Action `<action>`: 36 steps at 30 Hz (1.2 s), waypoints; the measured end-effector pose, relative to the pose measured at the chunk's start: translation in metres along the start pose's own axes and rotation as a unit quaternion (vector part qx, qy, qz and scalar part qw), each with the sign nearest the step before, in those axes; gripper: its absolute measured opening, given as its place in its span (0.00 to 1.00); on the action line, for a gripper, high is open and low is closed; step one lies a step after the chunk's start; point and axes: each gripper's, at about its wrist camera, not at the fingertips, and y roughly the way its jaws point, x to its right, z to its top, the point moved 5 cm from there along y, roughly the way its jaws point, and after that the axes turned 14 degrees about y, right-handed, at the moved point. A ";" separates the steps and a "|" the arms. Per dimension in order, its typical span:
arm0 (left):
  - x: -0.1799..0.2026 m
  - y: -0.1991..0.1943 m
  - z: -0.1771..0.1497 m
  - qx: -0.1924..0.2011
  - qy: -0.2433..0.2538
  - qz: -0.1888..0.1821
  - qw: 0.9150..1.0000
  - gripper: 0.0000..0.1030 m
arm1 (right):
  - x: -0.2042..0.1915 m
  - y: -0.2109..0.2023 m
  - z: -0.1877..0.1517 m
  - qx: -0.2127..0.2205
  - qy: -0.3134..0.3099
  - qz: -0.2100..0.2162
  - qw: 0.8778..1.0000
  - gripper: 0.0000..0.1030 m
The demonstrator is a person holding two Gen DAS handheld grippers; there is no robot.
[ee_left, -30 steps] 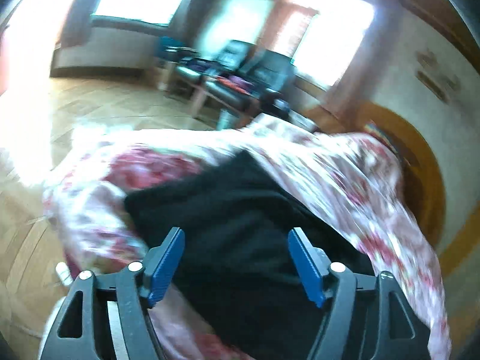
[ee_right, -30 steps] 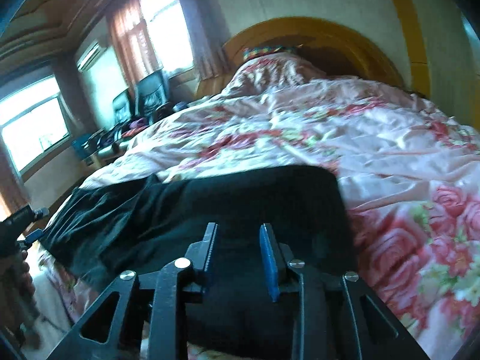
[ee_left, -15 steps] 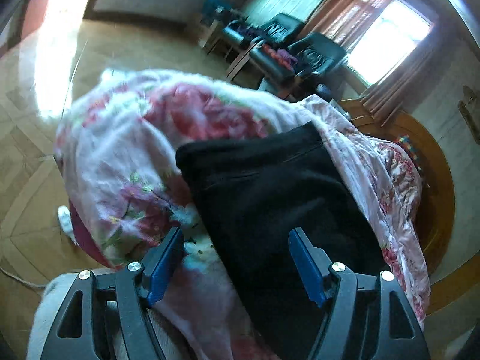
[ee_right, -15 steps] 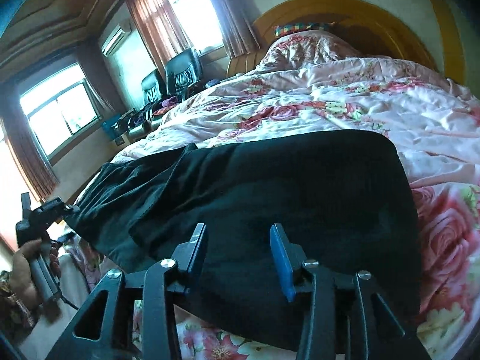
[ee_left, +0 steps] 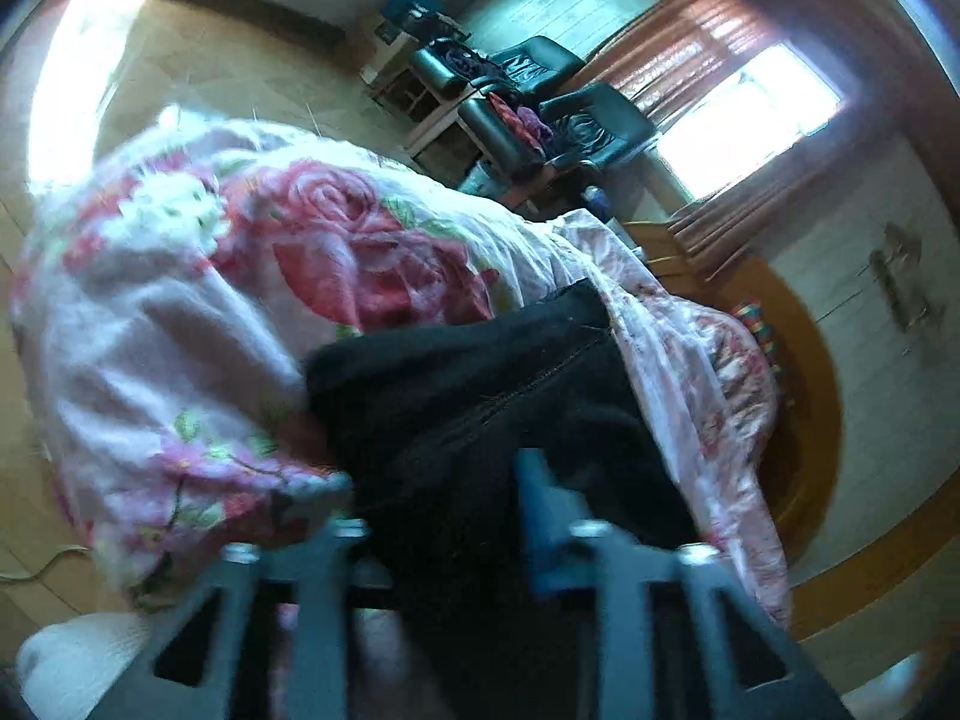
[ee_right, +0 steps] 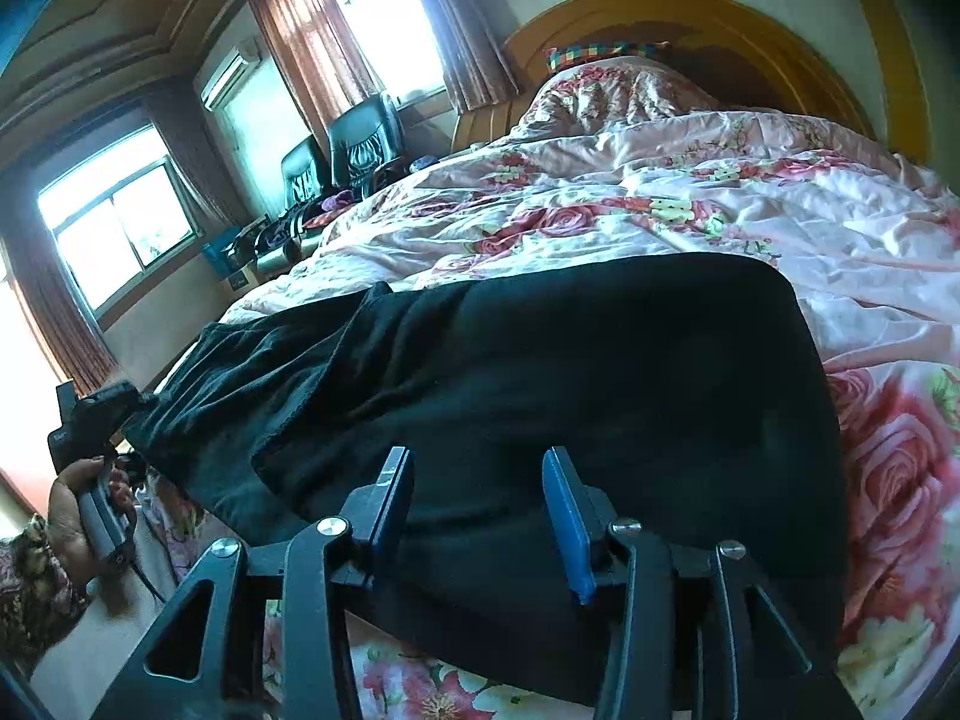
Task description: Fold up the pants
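Left gripper (ee_left: 438,486), angled down, is closing, seemingly pinching one pair of black pants (ee_right: 600,372); right gripper (ee_right: 480,504) is opening, its fingers gripping nothing, on the bed (ee_right: 750,198)

The pants (ee_right: 540,372) lie across the near end of the bed (ee_right: 780,210), on the quilt (ee_right: 660,192). The headboard (ee_right: 690,18) stands behind. Chairs (ee_right: 354,144) stand left of the bed, under the windows (ee_right: 120,210). The left gripper (ee_right: 90,420) sits at the pants' left end.

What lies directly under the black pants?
The black pants lie on a floral quilt, which shows on every side of them. What is beneath the quilt is covered.
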 end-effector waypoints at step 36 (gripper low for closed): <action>0.306 -0.118 -0.070 0.025 0.381 -0.284 0.879 0.12 | 0.074 -0.070 0.052 0.069 0.215 -0.021 0.974 0.58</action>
